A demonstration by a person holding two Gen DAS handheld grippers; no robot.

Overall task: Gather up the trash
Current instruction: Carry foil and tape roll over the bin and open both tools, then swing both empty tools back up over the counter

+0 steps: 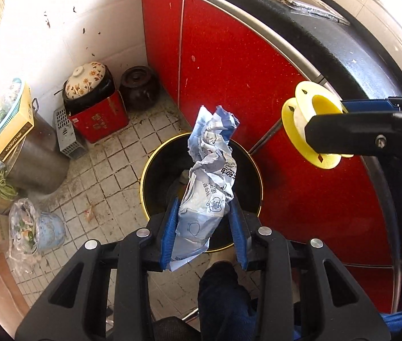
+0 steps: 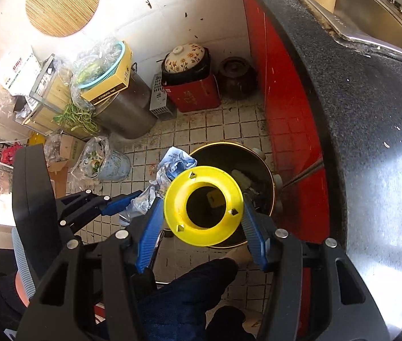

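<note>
My left gripper (image 1: 205, 216) is shut on a crumpled blue-and-white paper wrapper (image 1: 211, 176) and holds it over the black trash bin with a gold rim (image 1: 155, 167) on the tiled floor. My right gripper (image 2: 203, 213) is shut on a yellow plastic spool (image 2: 203, 207) and holds it above the same bin (image 2: 260, 170). The spool (image 1: 312, 130) and the right gripper show at the right of the left wrist view. The wrapper (image 2: 169, 167) and the left gripper (image 2: 132, 204) show at the left of the right wrist view. Some trash lies inside the bin.
Red cabinet doors (image 1: 229, 56) under a dark counter (image 2: 371, 113) run along the right. Against the back wall stand a flowered pot on a red box (image 1: 93, 108), a brown jar (image 1: 140, 88), a steel pot (image 1: 36, 159) and a bagged blue bucket (image 1: 44, 227).
</note>
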